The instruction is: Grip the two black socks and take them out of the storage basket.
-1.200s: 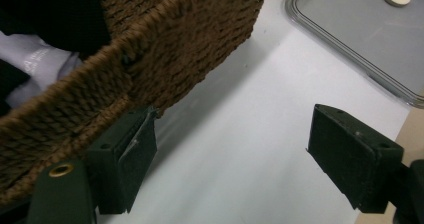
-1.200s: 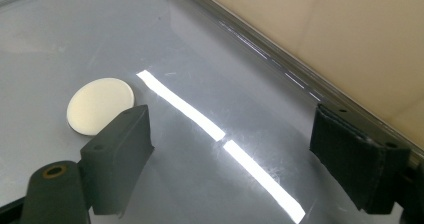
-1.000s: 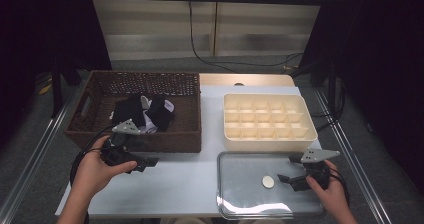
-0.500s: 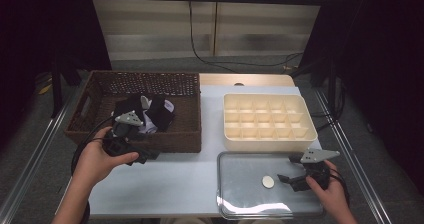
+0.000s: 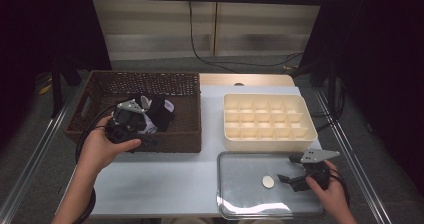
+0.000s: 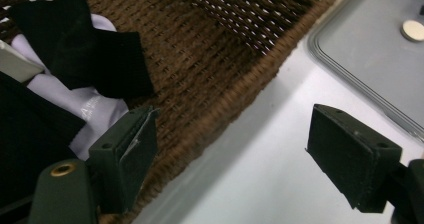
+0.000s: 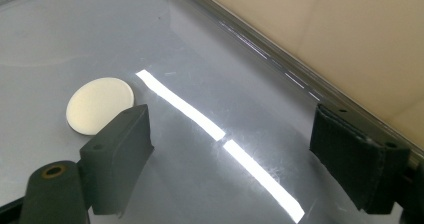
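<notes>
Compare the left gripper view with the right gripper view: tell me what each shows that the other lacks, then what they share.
Left gripper view: the wicker basket with black cloth and white cloth inside, and the left gripper, jaws apart over the basket's rim. Right gripper view: the cream tray wall and the right gripper, jaws apart, low over the tray. Both: the grey tray with the cream disc.

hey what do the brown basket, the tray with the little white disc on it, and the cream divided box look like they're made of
The basket looks like woven wicker or rattan: dark brown strands, matte, with light showing through the weave. The tray seems to be grey metal or glossy plastic; it mirrors a bright light streak. The divided box looks like moulded plastic, smooth cream with a dull sheen. The disc is off-white and matte; material unclear.
</notes>
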`<action>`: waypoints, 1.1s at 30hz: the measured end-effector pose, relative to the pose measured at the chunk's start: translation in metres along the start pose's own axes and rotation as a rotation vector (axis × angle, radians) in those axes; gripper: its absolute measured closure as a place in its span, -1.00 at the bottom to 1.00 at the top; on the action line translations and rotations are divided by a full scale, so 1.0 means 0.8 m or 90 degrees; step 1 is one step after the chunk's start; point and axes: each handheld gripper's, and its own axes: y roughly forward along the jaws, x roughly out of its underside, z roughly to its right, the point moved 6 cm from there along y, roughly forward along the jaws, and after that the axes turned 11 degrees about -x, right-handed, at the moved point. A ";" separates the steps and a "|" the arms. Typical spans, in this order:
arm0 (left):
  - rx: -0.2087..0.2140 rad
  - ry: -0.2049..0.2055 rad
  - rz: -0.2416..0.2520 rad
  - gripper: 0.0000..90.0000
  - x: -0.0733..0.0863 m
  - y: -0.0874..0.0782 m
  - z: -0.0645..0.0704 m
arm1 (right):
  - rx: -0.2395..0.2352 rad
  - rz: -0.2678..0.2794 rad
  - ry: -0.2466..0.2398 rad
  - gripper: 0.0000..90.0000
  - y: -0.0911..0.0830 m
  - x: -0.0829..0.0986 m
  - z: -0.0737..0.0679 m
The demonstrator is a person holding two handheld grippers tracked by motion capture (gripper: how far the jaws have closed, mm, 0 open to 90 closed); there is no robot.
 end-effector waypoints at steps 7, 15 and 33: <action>-0.040 -0.026 0.005 -0.53 -0.013 0.013 -0.019 | 0.000 0.000 0.000 -0.64 0.000 0.000 0.000; -0.087 -0.055 0.003 -0.53 -0.026 0.037 -0.046 | -0.001 0.000 0.000 -0.64 0.000 0.000 0.000; -0.121 -0.110 -0.039 -0.22 -0.032 0.085 -0.091 | 0.000 0.001 -0.001 -0.64 0.000 0.000 0.000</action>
